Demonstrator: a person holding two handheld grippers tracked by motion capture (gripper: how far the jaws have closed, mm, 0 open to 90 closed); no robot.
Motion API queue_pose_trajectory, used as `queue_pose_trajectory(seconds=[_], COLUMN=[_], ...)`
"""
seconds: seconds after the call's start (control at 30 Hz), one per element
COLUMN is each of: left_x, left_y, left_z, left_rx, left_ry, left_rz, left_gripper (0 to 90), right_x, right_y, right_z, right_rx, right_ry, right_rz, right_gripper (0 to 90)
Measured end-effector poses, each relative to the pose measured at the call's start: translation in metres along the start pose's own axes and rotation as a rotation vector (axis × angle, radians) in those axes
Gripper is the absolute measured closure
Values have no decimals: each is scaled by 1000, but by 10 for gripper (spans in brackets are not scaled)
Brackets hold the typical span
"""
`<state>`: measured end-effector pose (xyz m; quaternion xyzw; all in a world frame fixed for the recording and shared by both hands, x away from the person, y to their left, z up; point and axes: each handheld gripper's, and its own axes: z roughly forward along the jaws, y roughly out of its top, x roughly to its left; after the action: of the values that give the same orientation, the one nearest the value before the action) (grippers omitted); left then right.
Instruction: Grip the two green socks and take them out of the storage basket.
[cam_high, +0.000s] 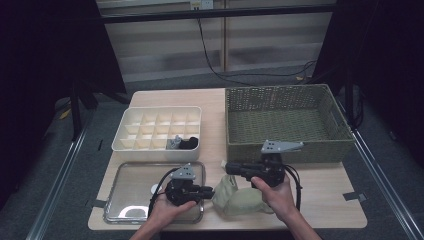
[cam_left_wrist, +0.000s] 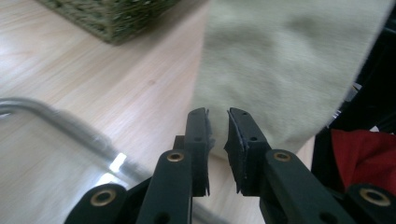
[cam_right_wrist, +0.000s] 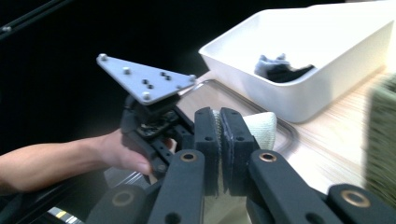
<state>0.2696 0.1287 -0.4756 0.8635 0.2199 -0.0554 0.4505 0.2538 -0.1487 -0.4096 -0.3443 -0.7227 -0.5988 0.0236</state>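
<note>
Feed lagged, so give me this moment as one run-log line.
right hand-held gripper: shut on pale green cloth | left hand-held gripper: open, beside cloth | wicker basket: empty

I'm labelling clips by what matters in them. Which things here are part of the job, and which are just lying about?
In the job:
pale green cloth
right gripper, shut on it
left gripper, jaws slightly apart beside it

Lying about:
wicker basket
white divided box
metal tray

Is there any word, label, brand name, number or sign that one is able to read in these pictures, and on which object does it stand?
None: no readable text stands on anything.
The white plastic divided box, the green woven basket, the pale green cloth and the shiny metal tray carry no print.
The small white patch on the tray is too small to read.
</note>
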Motion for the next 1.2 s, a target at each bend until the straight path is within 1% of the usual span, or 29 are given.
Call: queue_pose_trajectory(seconds=[0.13,0.2,0.27,0.37,0.43,0.57,0.6,0.67,0.73,0.77,0.8,0.83,0.97,1.03,1.07,1.1,1.13,1.2], left_x=[-4,-4,-5,-7,-9,-13,-14,-16,-18,-18,-20,-20,-21,-20,-20,-19,-18,-17], left_y=[2,2,2,2,3,7,8,12,13,13,13,13,14,14,14,13,13,15], left_z=[5,7,8,11,15,24,27,31,37,39,42,42,48,52,55,58,60,58], left_rx=[13,27,25,28,39,61,54,64,74,87,82,91,97,125,147,159,138,163], left_ry=[-13,-8,-15,-26,-35,-51,-58,-66,-77,-78,-88,-84,-88,-75,-68,-62,-64,-39], left_rz=[11,13,14,20,26,50,52,59,67,73,73,80,79,96,102,104,98,114], left_gripper=[780,777,777,779,781,791,790,793,793,794,793,790,787,787,788,790,799,800], right_x=[-8,-13,-20,-26,-30,-38,-40,-42,-45,-46,-47,-49,-52,-53,-54,-55,-56,-58], right_y=[-7,-10,-15,-20,-23,-31,-33,-36,-39,-40,-41,-43,-48,-50,-51,-52,-54,-56], right_z=[-14,-20,-28,-35,-40,-45,-46,-47,-47,-48,-49,-50,-54,-55,-56,-57,-58,-63], right_rx=[-5,-4,1,2,-1,4,5,13,28,36,43,44,51,61,66,68,72,78], right_ry=[-28,-47,-68,-91,-102,-126,-128,-136,-144,-149,-153,-156,-163,-165,-169,-170,-177,-185], right_rz=[13,12,24,35,47,70,72,79,84,86,86,91,98,97,96,95,98,102], right_gripper=[864,864,864,864,864,864,864,863,864,864,863,864,863,862,861,858,856,856])
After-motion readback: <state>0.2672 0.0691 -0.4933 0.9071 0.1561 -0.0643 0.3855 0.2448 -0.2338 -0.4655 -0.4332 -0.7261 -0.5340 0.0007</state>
